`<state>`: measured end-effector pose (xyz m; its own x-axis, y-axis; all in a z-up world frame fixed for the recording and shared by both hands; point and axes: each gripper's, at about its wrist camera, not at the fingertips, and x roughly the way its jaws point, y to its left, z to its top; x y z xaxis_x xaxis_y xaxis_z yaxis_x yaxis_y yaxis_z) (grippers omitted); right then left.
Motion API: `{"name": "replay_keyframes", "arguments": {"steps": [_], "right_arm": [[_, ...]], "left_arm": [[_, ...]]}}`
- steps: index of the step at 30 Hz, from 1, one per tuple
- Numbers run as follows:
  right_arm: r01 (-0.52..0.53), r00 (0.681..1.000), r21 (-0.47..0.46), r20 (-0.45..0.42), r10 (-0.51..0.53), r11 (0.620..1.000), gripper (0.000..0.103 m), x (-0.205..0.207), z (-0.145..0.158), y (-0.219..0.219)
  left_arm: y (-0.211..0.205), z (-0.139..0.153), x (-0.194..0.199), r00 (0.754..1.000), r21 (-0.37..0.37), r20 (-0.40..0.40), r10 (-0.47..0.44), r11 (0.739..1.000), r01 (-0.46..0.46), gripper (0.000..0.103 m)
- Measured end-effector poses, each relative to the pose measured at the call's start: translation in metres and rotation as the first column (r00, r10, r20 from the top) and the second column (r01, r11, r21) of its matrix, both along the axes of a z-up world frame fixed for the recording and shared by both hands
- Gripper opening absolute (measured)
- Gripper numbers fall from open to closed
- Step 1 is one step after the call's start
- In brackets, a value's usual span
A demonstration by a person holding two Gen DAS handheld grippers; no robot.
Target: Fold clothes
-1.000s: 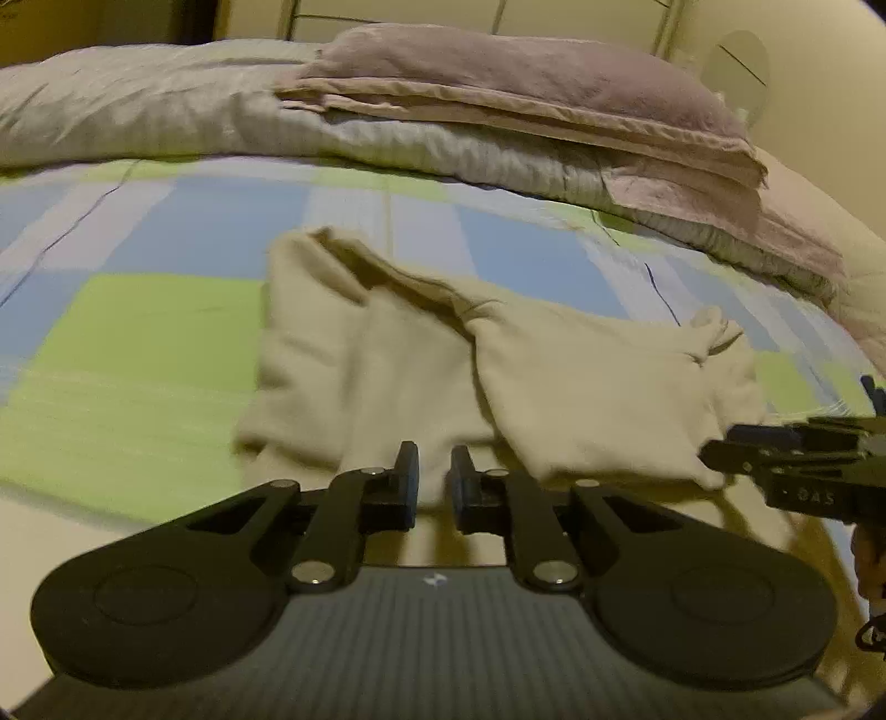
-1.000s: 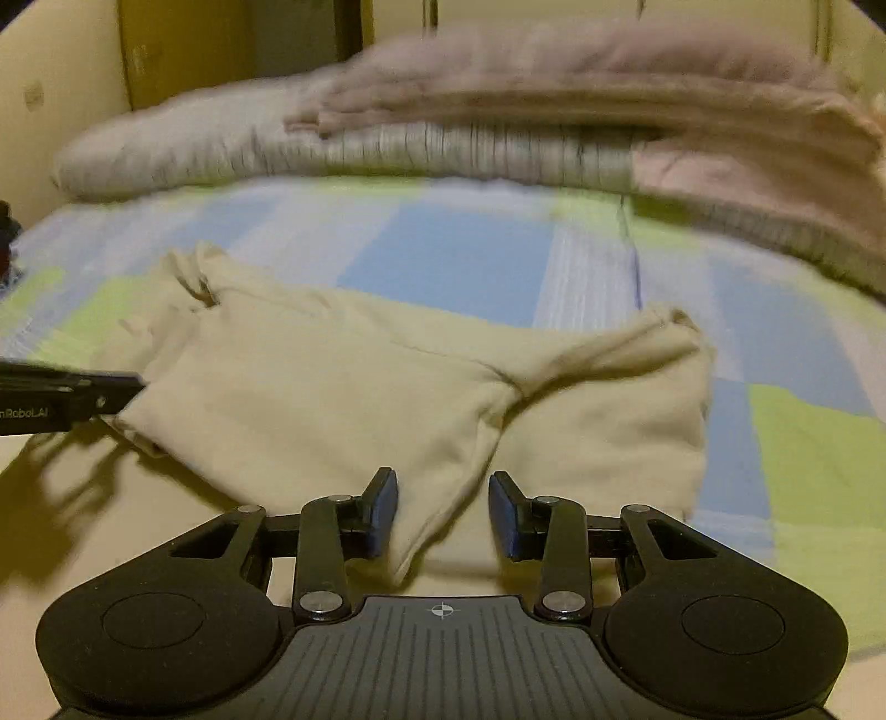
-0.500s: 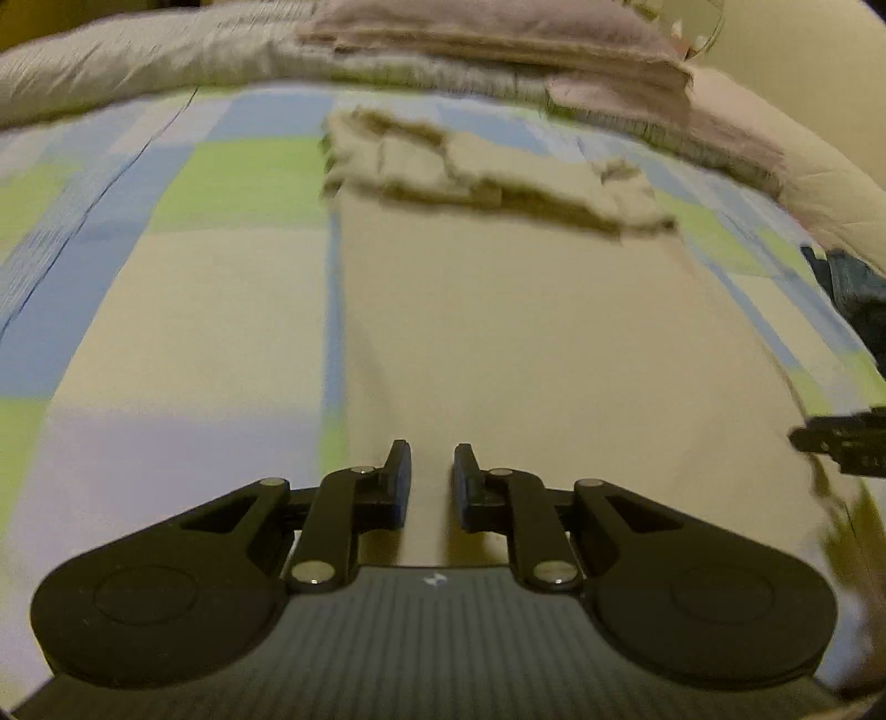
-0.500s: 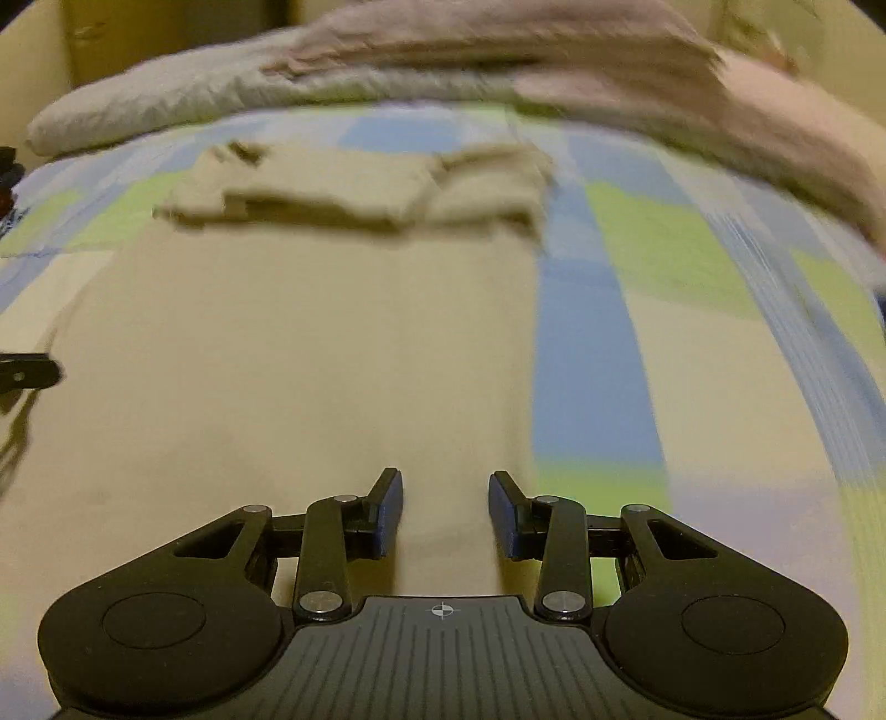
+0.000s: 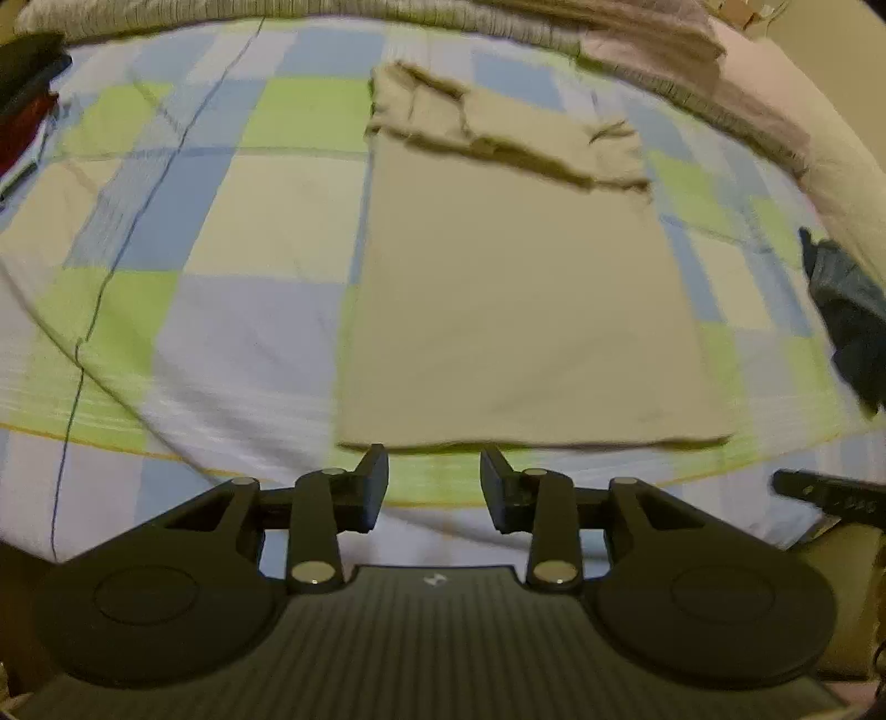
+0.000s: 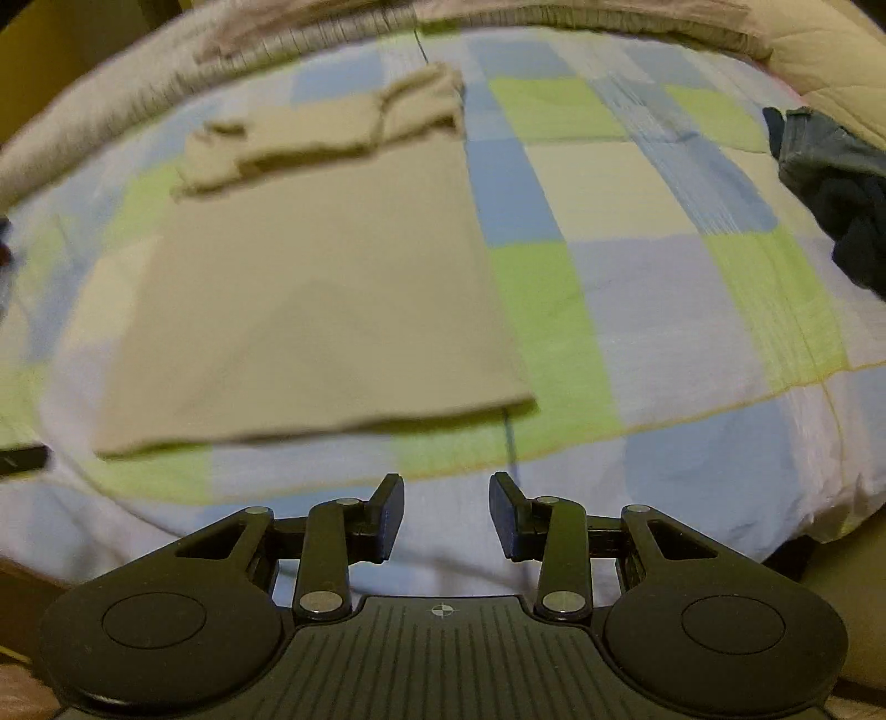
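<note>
The beige garment (image 5: pixel 515 310) lies flat on the checked bedspread (image 5: pixel 232 221), a long rectangle with its far end already turned back on itself in a rumpled band (image 5: pixel 498 133). Its long axis runs away from the foot of the bed toward the pillows (image 5: pixel 637 33), the straight near hem (image 5: pixel 526 440) facing the grippers, the bunched end pointing to the headboard side.

Both grippers hang just short of that hem. The left gripper (image 5: pixel 433 482) has its jaws parted with nothing between them; the right gripper (image 6: pixel 446 512) likewise stands apart and empty.

If the next fold brings the near hem up, I judge it goes best with each claw taking a corner of the hem, biting all layers at once, lifting evenly and carrying straight along the long axis so the sides stay aligned. The far band looks loose and may want smoothing.

A dark garment (image 6: pixel 830 188) sits well apart, off to the right.
</note>
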<state>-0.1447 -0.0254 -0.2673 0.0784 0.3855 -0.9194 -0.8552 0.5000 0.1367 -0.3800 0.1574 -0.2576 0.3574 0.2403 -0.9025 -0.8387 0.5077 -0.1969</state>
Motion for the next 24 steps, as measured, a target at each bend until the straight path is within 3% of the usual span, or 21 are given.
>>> {"name": "replay_keyframes", "arguments": {"steps": [2, 8, 18, 24], "right_arm": [[0.000, 1.000, 0.003, -0.027, 0.000, 1.000, 0.038, 0.000, 0.015, 0.005], [-0.066, 0.998, 0.039, 0.000, 0.066, 0.997, 0.038, -0.008, 0.056, -0.021], [-0.165, 0.984, 0.116, 0.092, 0.155, 0.979, 0.038, -0.022, 0.134, -0.101], [-0.214, 0.974, 0.165, 0.116, 0.196, 0.963, 0.038, -0.031, 0.151, -0.122]], "left_arm": [[-0.010, 0.020, 0.010, 1.000, 0.008, -0.012, 0.023, 1.000, -0.023, 0.037], [-0.063, 0.073, 0.021, 0.996, 0.060, -0.024, 0.082, 0.995, -0.081, 0.039], [-0.162, 0.133, 0.010, 0.992, 0.129, -0.021, 0.123, 0.984, -0.119, 0.041], [-0.195, 0.154, 0.000, 0.986, 0.202, 0.003, 0.166, 0.966, -0.163, 0.045]]}}
